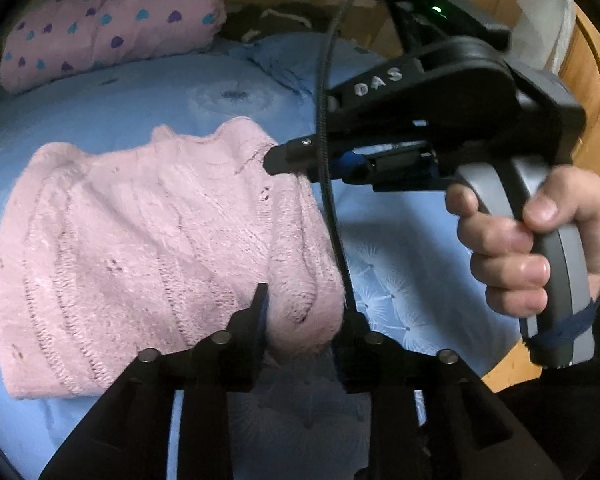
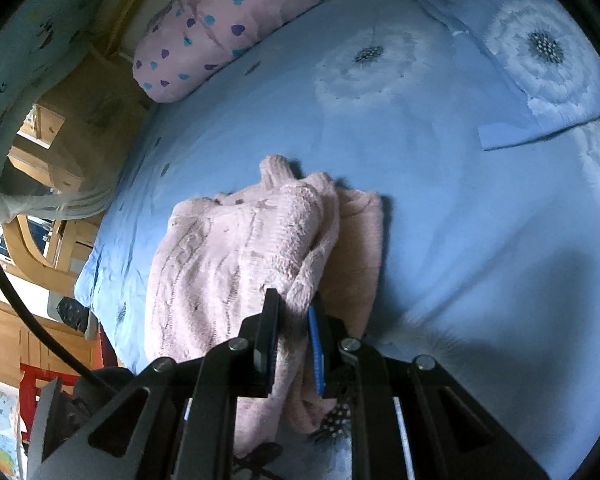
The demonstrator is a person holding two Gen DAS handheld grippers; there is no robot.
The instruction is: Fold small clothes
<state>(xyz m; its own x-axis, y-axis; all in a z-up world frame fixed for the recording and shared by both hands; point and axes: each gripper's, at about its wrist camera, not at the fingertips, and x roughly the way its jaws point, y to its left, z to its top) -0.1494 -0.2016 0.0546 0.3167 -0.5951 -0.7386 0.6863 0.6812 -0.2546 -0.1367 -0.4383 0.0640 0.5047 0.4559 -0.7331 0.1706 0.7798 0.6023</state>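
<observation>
A pink knit sweater (image 1: pixel 140 240) lies folded on the blue flowered bedsheet (image 1: pixel 180 96). In the left wrist view my left gripper (image 1: pixel 306 312) is at the sweater's near right corner. A rounded fold of knit bulges loosely between its parted fingers. The right gripper (image 1: pixel 274 158), held by a hand (image 1: pixel 512 256), has its tip on the sweater's far right edge. In the right wrist view the right gripper (image 2: pixel 294 304) is shut on a pinched edge of the sweater (image 2: pixel 228 248), whose top layer is doubled over a lower one.
A pink pillow with heart prints (image 1: pixel 112 28) (image 2: pixel 228 28) lies at the head of the bed. A black cable (image 1: pixel 328 160) hangs across the sweater's right edge. Wooden furniture (image 2: pixel 32 208) stands past the bed's left side. A turned-over flap of sheet (image 2: pixel 540 128) lies at the right.
</observation>
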